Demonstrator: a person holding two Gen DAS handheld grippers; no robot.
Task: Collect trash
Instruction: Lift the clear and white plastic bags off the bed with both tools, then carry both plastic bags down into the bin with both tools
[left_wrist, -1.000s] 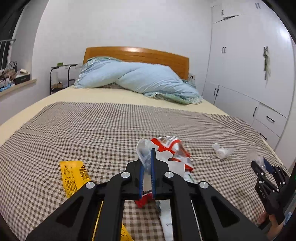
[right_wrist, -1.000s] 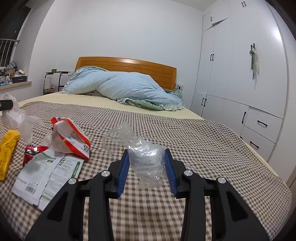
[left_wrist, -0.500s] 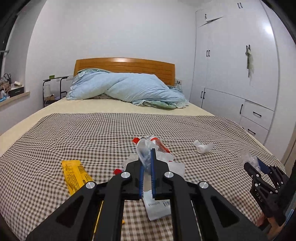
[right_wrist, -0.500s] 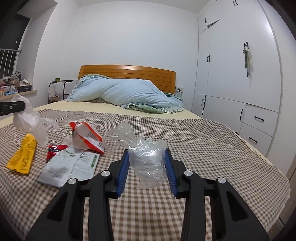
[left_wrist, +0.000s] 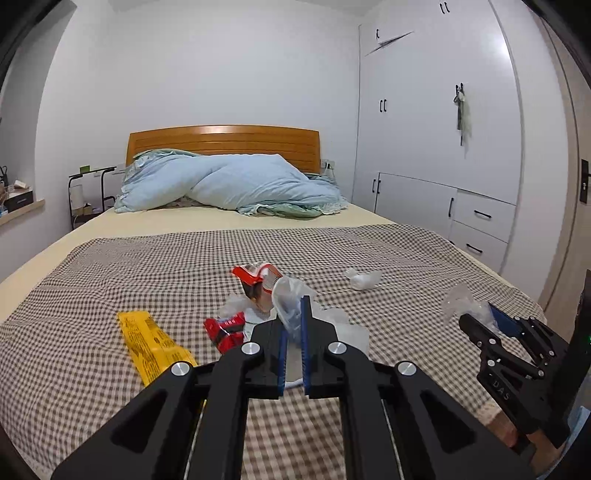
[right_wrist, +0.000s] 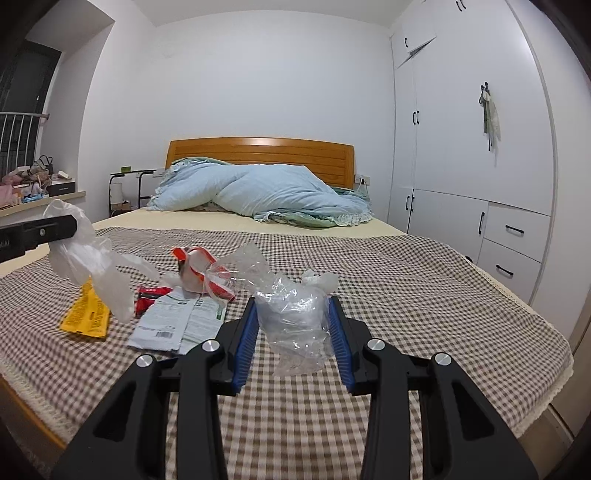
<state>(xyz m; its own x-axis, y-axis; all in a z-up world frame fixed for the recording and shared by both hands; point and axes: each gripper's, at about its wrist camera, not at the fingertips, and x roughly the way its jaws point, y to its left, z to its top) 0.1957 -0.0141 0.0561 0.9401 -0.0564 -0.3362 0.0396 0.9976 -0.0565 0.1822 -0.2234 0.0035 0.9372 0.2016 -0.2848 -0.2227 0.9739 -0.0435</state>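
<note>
Nearest your left hand, the left tool (left_wrist: 293, 314) is pinched together on a thin translucent plastic film (left_wrist: 286, 295), held above the checked bedspread (left_wrist: 110, 280). At 3 o'clock in that view, your right tool (right_wrist: 293, 314) is clamped on a crumpled clear plastic bag (right_wrist: 295, 317), its blue pads (right_wrist: 246, 332) pressing both sides. Past the left tool, on the bedspread: yellow wrapper (left_wrist: 153, 341) at 10 o'clock, red wrapper (left_wrist: 225, 328) just beside the tool, white-green packet (right_wrist: 177, 321) flat near it. Farther, at 12 o'clock, an orange-white snack bag (left_wrist: 258, 280); at 1 o'clock, a white crumpled tissue (left_wrist: 362, 278), lying apart. Farthest, a blue duvet (left_wrist: 236, 184) against the headboard (left_wrist: 221, 142).
</note>
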